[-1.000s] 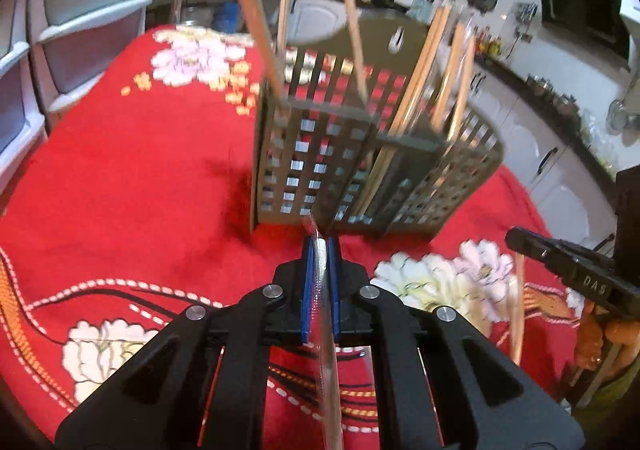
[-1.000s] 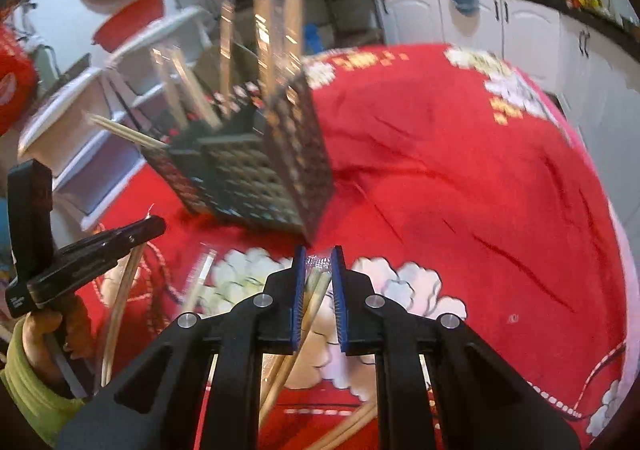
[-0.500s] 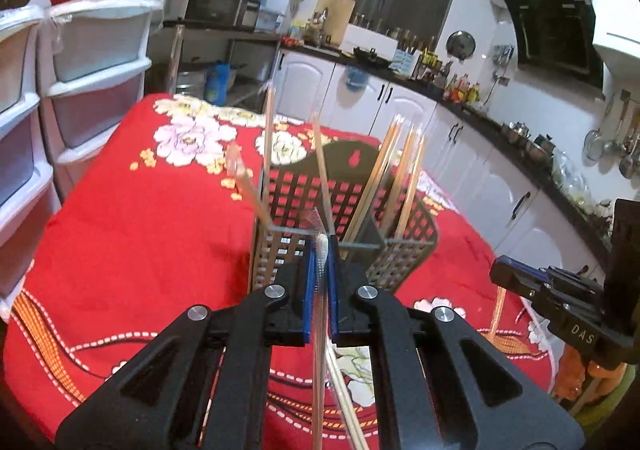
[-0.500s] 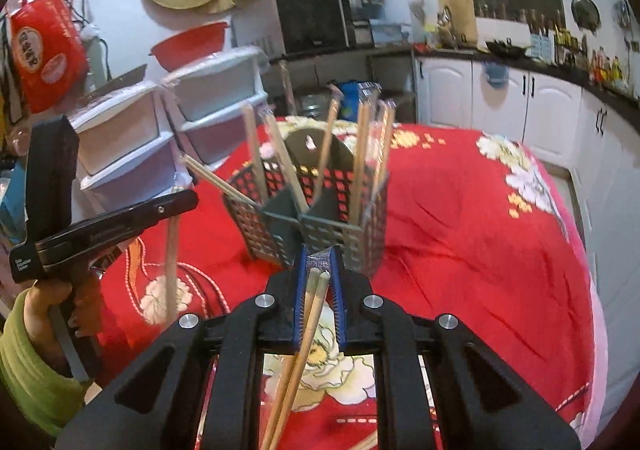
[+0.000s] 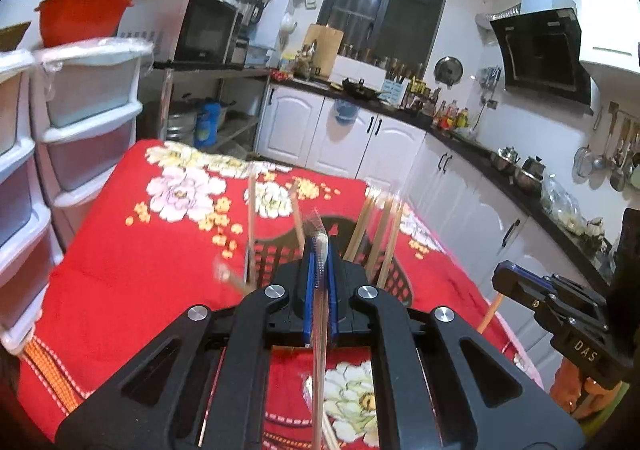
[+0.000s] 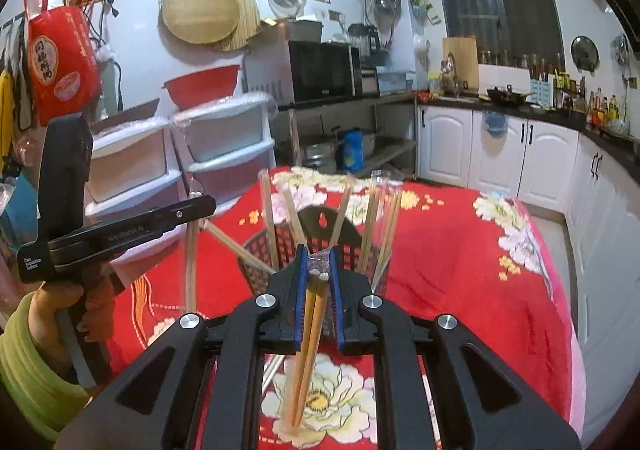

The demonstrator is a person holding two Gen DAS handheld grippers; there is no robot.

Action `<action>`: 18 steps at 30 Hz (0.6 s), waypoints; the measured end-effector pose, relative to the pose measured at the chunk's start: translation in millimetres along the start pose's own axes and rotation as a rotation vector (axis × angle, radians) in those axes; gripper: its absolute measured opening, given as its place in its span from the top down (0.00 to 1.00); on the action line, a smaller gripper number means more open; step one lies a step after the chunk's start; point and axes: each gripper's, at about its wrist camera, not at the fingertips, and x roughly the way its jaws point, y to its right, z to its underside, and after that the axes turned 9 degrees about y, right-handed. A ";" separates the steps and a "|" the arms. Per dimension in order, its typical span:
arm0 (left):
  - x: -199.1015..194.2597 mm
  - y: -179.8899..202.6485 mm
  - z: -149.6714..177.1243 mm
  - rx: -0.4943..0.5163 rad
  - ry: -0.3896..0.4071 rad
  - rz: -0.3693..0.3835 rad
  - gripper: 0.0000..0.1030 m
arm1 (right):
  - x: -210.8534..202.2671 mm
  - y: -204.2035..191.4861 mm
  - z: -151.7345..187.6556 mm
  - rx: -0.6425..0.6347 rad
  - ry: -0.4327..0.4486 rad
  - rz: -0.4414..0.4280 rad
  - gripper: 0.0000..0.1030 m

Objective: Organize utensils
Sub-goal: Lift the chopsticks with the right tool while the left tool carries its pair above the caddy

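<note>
A dark lattice utensil basket stands on the red floral tablecloth, with several wrapped chopsticks upright in it. My left gripper is shut on a clear-sleeved chopstick pair, held above and in front of the basket. The right wrist view shows that gripper at the left, its chopsticks hanging down. My right gripper is shut on a wrapped brown chopstick pair just before the basket. It also shows at the right of the left wrist view.
Stacked plastic drawers stand left of the table. White kitchen cabinets run behind and to the right. A hand in a green sleeve holds the left gripper. A loose chopstick lies on the cloth below my right gripper.
Both grippers have risen with their chopsticks and tilted upward. The basket now sits lower and smaller in both views, and more of the kitchen shows.
</note>
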 end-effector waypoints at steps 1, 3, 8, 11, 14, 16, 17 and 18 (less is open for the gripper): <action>0.0 1.1 -3.6 0.001 0.009 0.001 0.99 | -0.1 -0.5 -2.0 -0.002 0.005 0.002 0.90; 1.5 4.4 -12.1 0.004 0.027 0.006 0.99 | 0.8 0.6 -9.1 -0.005 0.023 0.006 0.90; 6.2 10.2 -31.6 0.010 0.060 0.014 0.99 | -1.3 4.0 -31.6 -0.013 0.077 0.023 0.90; 11.3 12.0 -42.5 0.009 0.073 0.017 0.99 | -2.5 6.9 -47.1 -0.015 0.115 0.034 0.90; 16.8 12.7 -51.6 0.005 0.086 0.017 0.99 | -1.4 10.9 -59.9 -0.019 0.145 0.046 0.90; 21.5 13.1 -59.2 0.003 0.095 0.014 0.99 | -0.1 12.5 -67.8 -0.019 0.161 0.051 0.90; 23.0 13.2 -62.6 0.002 0.101 0.011 0.99 | 1.1 13.3 -72.4 -0.019 0.172 0.054 0.90; 24.2 13.2 -65.8 0.001 0.106 0.010 0.99 | 2.6 13.9 -76.9 -0.020 0.183 0.058 0.90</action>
